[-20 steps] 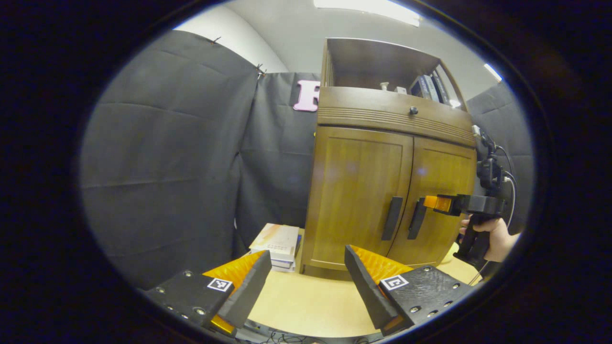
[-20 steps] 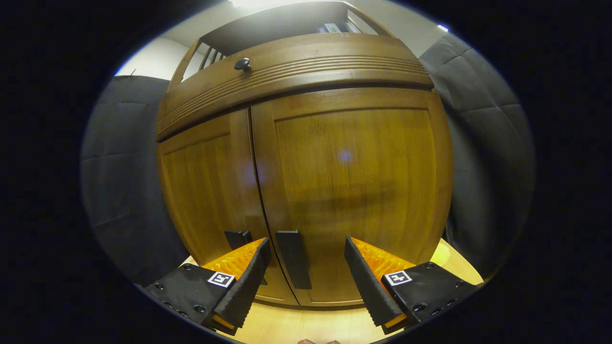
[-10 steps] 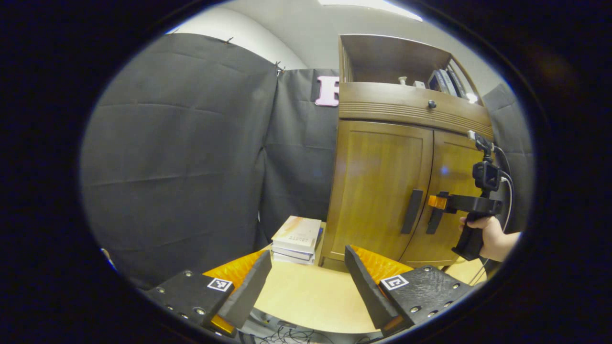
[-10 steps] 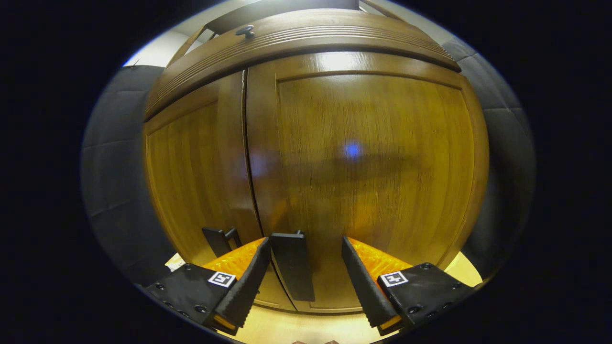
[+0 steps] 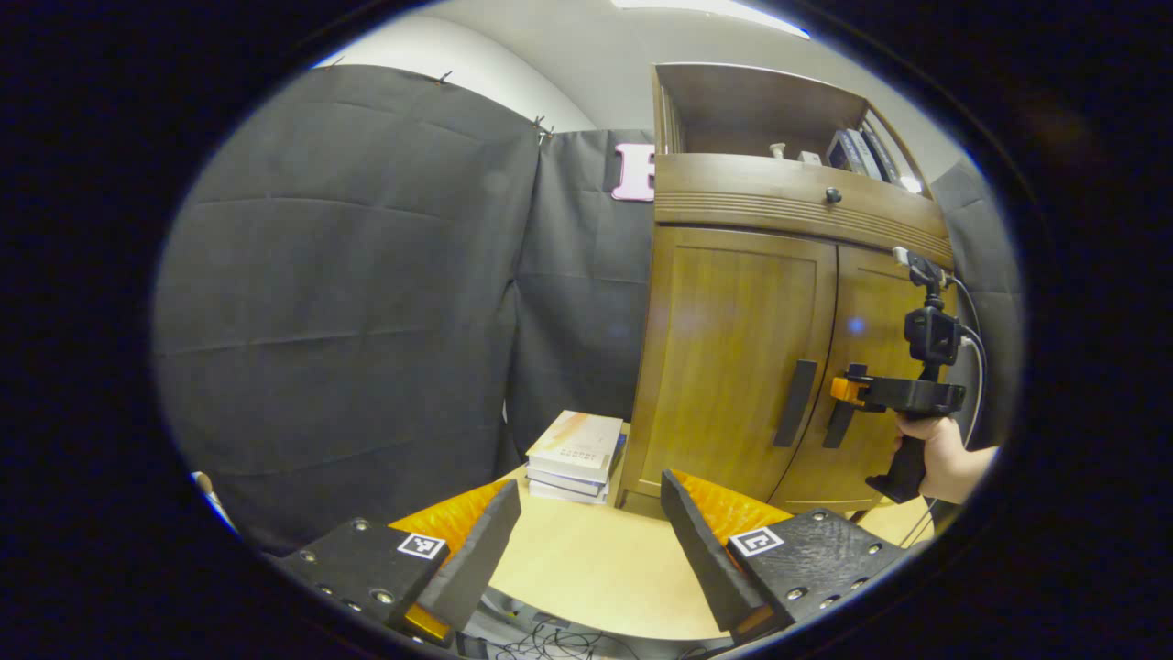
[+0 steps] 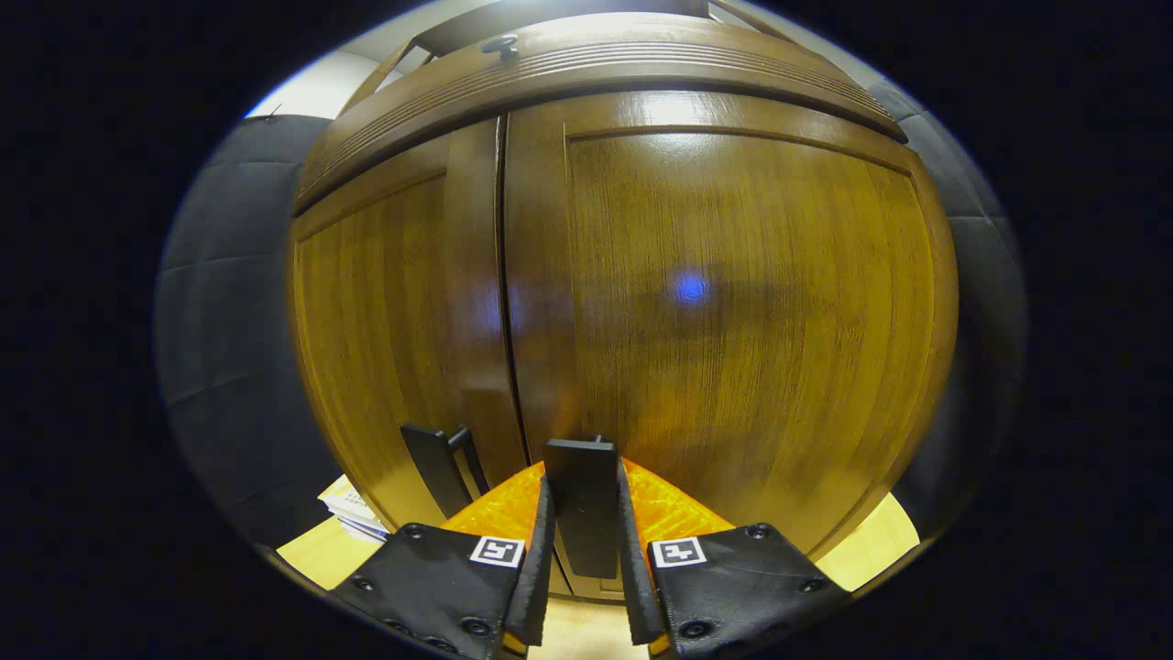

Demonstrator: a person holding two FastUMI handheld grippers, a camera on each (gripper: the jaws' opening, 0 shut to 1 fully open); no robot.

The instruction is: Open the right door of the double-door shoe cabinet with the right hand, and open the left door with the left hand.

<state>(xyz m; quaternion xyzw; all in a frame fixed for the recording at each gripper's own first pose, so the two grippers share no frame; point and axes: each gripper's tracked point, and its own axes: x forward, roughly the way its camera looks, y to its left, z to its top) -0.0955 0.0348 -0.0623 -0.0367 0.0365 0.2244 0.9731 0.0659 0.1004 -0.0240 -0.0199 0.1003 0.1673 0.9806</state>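
Note:
The brown wooden shoe cabinet (image 5: 733, 348) stands on a light tabletop with both doors closed. In the right gripper view the right door (image 6: 733, 312) looms close, and my right gripper (image 6: 583, 541) is shut on its dark vertical handle (image 6: 583, 504), a finger pressing each side. The left door's handle (image 6: 433, 467) hangs free just to the left. In the left gripper view the right gripper (image 5: 848, 390), held by a hand (image 5: 948, 454), meets the right handle (image 5: 836, 423), while the left handle (image 5: 794, 403) is untouched. My left gripper (image 5: 586, 527) stands open over the table, well short of the cabinet.
A small stack of books (image 5: 573, 454) lies on the table (image 5: 596, 568) beside the cabinet's left side. A drawer with a round knob (image 5: 832, 194) and an open shelf holding books (image 5: 852, 151) sit above the doors. Cables (image 5: 541, 637) trail at the table's near edge.
The right gripper has closed its fingers onto the right door's handle after moving in on it. The left gripper view has shifted only slightly; both doors remain closed.

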